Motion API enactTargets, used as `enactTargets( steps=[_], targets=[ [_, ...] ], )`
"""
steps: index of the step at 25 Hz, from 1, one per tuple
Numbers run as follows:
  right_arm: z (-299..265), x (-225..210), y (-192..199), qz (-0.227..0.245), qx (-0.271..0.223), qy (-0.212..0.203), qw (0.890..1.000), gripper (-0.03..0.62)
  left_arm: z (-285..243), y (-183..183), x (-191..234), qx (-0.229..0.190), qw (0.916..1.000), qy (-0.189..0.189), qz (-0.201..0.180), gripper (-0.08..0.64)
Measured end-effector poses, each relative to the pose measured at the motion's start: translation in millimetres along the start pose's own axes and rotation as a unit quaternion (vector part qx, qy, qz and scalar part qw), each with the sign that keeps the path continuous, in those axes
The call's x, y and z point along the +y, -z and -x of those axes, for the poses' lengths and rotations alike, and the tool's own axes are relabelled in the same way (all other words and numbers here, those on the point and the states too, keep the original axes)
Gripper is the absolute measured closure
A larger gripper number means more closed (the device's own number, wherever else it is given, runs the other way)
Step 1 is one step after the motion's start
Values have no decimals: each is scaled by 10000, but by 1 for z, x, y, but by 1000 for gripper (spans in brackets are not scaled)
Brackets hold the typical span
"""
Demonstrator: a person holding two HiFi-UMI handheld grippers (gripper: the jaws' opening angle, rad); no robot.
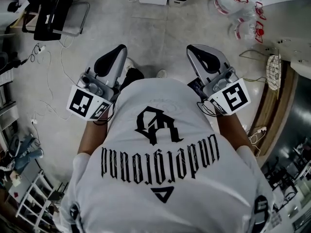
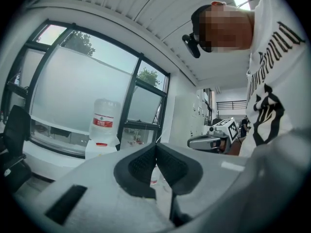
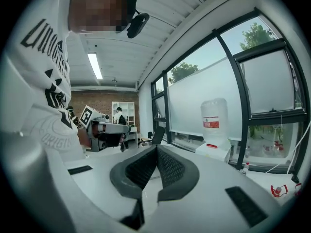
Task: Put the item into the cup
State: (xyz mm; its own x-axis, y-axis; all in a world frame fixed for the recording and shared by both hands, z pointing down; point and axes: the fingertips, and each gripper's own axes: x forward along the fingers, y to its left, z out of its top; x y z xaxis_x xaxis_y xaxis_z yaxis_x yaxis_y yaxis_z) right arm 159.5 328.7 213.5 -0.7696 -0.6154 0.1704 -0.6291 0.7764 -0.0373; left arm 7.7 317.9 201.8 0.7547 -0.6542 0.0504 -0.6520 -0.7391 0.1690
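Left tongs (image 1: 118, 51) and right tongs (image 1: 195, 51) sit side by side, well apart, just ahead of the white shirt (image 1: 165, 149) and above the floor (image 1: 160, 28). I read both pairs of jaws as pressed together at the tips, with nothing between them. A water bottle (image 2: 104, 119) by the window (image 2: 73, 91) stands ahead of the left tongs. I cannot tell where the cup and the item lie.

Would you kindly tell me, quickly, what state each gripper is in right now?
Left gripper: closed, jaw tips together, holding nothing.
Right gripper: closed, jaw tips together, holding nothing.
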Motion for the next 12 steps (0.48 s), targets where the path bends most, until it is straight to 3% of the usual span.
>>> enactTargets(
  steps=[12],
  targets=[
    [-10,8,-7,-15,-17,-59,10000,577,7,-9,4,-29,10000,-19,-57,545]
  ],
)
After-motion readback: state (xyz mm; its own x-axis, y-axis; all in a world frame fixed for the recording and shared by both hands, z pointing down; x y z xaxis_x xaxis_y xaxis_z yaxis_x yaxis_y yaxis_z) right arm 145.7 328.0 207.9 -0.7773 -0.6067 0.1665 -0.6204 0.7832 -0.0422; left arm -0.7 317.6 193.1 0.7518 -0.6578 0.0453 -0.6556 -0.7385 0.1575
